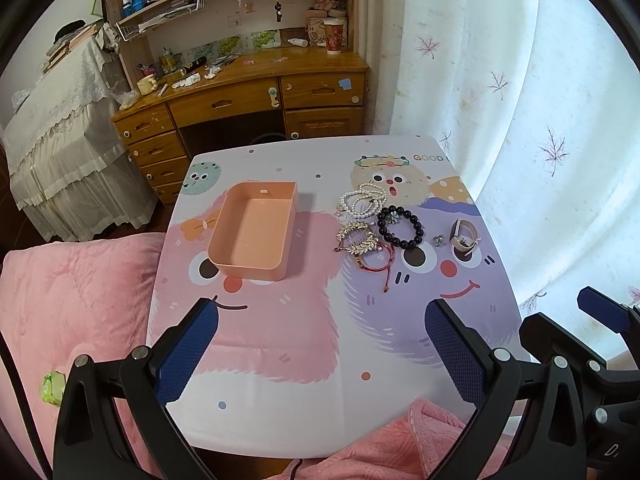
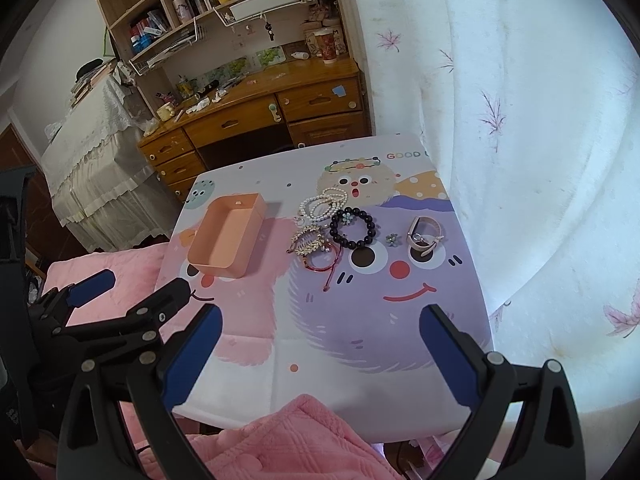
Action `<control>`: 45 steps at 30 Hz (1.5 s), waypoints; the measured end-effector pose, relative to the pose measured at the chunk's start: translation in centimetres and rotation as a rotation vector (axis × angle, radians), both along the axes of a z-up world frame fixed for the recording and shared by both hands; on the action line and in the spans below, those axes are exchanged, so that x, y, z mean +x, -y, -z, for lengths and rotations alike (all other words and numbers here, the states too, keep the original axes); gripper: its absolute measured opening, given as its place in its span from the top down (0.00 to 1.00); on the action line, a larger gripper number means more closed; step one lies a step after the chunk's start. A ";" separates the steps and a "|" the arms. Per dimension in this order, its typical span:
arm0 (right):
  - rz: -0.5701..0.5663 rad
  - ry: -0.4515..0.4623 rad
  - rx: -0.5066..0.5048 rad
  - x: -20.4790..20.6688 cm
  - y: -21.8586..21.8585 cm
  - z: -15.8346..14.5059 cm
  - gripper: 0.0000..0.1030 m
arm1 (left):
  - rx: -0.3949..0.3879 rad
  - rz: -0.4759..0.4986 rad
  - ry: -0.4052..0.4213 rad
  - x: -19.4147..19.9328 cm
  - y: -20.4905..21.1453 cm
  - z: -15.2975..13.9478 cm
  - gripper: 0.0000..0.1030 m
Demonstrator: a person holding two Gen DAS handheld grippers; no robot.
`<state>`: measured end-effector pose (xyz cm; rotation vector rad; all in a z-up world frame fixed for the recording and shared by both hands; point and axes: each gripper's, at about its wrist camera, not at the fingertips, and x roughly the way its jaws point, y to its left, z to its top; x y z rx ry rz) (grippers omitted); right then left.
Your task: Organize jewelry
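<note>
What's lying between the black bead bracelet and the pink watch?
A tiny flower-shaped metal charm lies alone on the cartoon-print table between the black bead bracelet and the pale pink strap watch. Both wrist views show it.

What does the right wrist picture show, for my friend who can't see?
Jewelry lies beside an empty orange box on a cartoon table: pearl bracelets, black bead bracelet, watch. The right tongs hover open.

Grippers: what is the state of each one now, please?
Left gripper: open, holding nothing.
Right gripper: open, holding nothing.
</note>
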<state>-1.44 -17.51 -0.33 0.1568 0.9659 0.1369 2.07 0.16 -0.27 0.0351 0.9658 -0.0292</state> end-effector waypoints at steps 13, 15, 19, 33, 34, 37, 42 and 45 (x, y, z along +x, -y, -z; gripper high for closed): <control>0.003 -0.002 0.003 0.0 -0.1 0.0 0.03 | 0.000 0.001 0.000 0.0 -0.1 -0.1 0.01; 0.000 -0.002 0.002 0.1 -0.1 0.0 0.03 | -0.001 0.001 0.000 0.1 -0.2 -0.1 0.01; 0.000 -0.001 0.001 0.1 -0.2 0.0 0.03 | 0.000 -0.001 0.000 0.0 -0.1 0.0 0.01; 0.025 -0.027 0.002 0.5 -1.3 0.7 0.03 | -0.050 0.000 -0.026 0.6 -1.8 0.4 0.01; 0.034 -0.024 0.000 0.4 -1.3 0.6 0.03 | -0.050 -0.001 -0.030 0.6 -2.0 0.6 0.01; 0.057 -0.021 0.001 0.2 -1.4 0.5 0.03 | -0.059 0.006 -0.050 0.4 -2.6 1.1 0.01; 0.085 -0.036 0.001 0.2 -1.9 0.8 0.03 | -0.088 0.023 -0.067 0.3 -3.8 1.8 0.01; 0.092 -0.055 0.001 0.3 -2.4 1.5 0.03 | -0.110 0.047 -0.087 0.3 -4.4 2.6 0.01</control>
